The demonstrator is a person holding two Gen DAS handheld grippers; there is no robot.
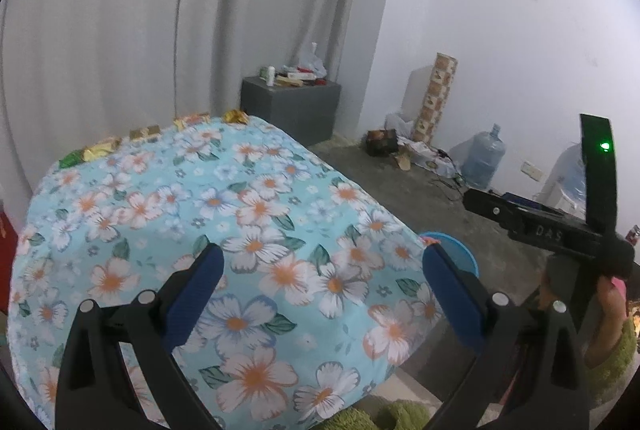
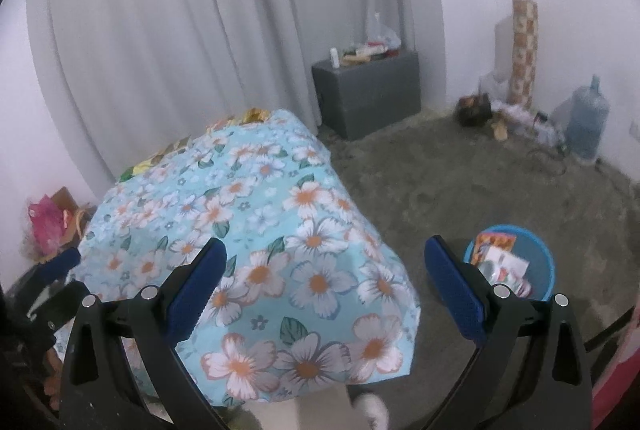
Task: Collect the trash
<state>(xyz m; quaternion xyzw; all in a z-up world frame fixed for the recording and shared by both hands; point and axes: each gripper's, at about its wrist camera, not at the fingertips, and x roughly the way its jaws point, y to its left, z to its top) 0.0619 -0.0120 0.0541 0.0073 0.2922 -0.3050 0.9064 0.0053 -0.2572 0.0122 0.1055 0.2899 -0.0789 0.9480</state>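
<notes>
Several crumpled gold, orange and green wrappers (image 1: 148, 134) lie along the far edge of a table covered by a blue flowered cloth (image 1: 224, 230); from the right wrist they show as a small row of wrappers (image 2: 168, 150). A blue bin (image 2: 510, 268) with wrappers inside stands on the floor to the table's right; only its rim (image 1: 460, 250) shows in the left wrist view. My left gripper (image 1: 322, 284) hangs open over the near half of the cloth, empty. My right gripper (image 2: 326, 278) is open and empty above the table's near right corner.
A grey cabinet (image 2: 368, 92) with clutter on top stands by the white curtain. Water jugs (image 2: 588, 118), a patterned roll (image 2: 524, 50) and cables sit along the right wall. Pink bags (image 2: 48, 226) lie left of the table. The other gripper's body (image 1: 560, 226) is at the right.
</notes>
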